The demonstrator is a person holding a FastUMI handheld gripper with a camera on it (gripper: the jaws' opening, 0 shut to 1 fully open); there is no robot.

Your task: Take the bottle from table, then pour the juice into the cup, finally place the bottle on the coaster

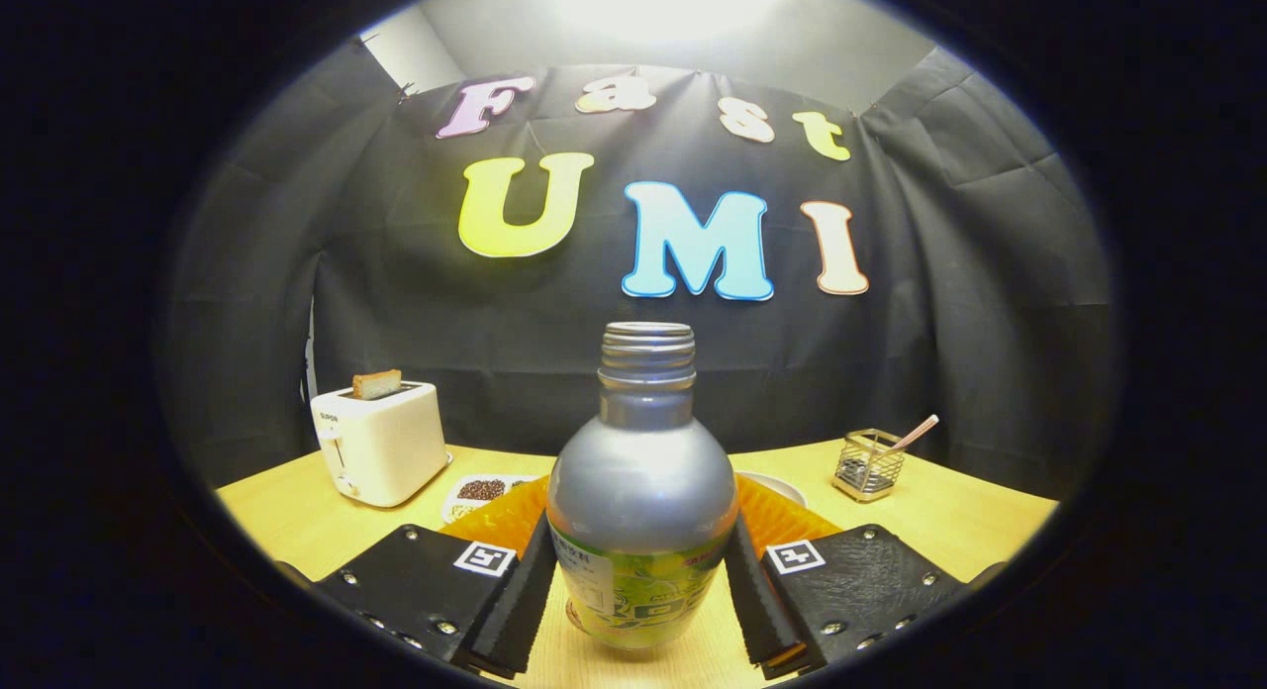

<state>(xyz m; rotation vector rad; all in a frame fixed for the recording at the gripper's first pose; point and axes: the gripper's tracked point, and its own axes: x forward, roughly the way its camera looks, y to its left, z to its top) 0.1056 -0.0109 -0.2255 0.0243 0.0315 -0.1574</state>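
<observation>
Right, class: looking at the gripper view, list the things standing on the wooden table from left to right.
White toaster with a slice of toast → small white dish of dark beans → silver open-necked bottle between the gripper fingers, which press on its sides → gold wire-mesh holder with a stick in it.

The bottle (641, 491) is standing upright on the table (950, 516), between the gripper (641, 595) fingers, which are touching its sides. Behind-left of the bottle a toaster (379, 443) is sitting; behind-right, a wire basket (868, 464).
</observation>
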